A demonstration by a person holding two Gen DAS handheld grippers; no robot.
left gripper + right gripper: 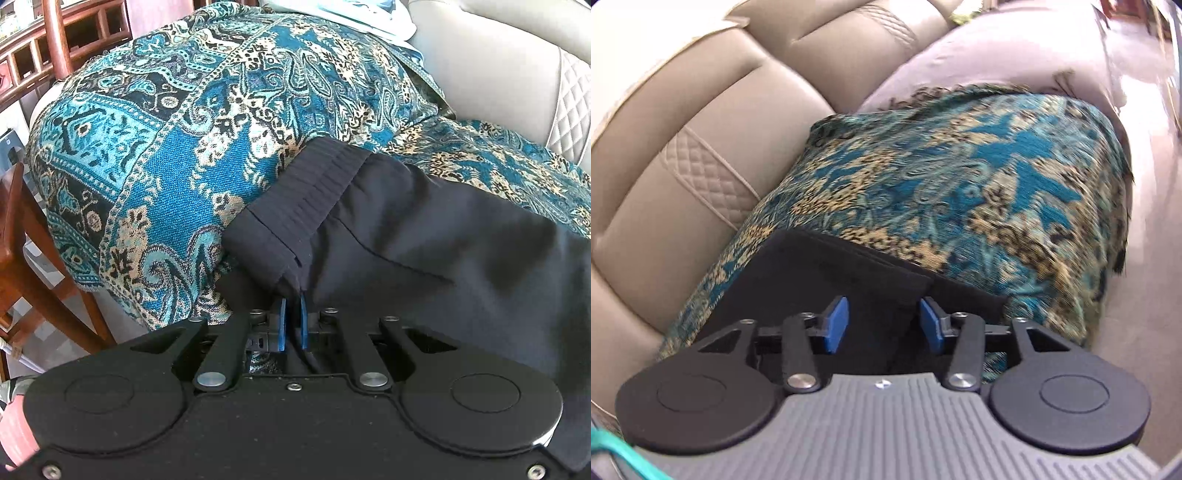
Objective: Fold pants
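Note:
Dark navy pants [424, 236] lie on a blue and cream patterned throw [177, 122] that covers a sofa seat. Their ribbed waistband [317, 177] points toward the sofa's back. My left gripper [293, 314] is shut on the pants' fabric near the waistband corner, with cloth pinched between its blue pads [282, 321]. In the right wrist view, the pants' other end [827, 266] lies flat on the throw [979, 177]. My right gripper [882, 317] hovers over it, open, its blue pads [836, 325] apart and pressing on nothing.
The beige leather sofa back [701, 122] with quilted panels rises behind the throw. A wooden chair [33, 243] and wooden furniture [55, 40] stand left of the sofa. Pale floor [1145, 184] runs along the right. Light blue cloth [369, 14] lies at the back.

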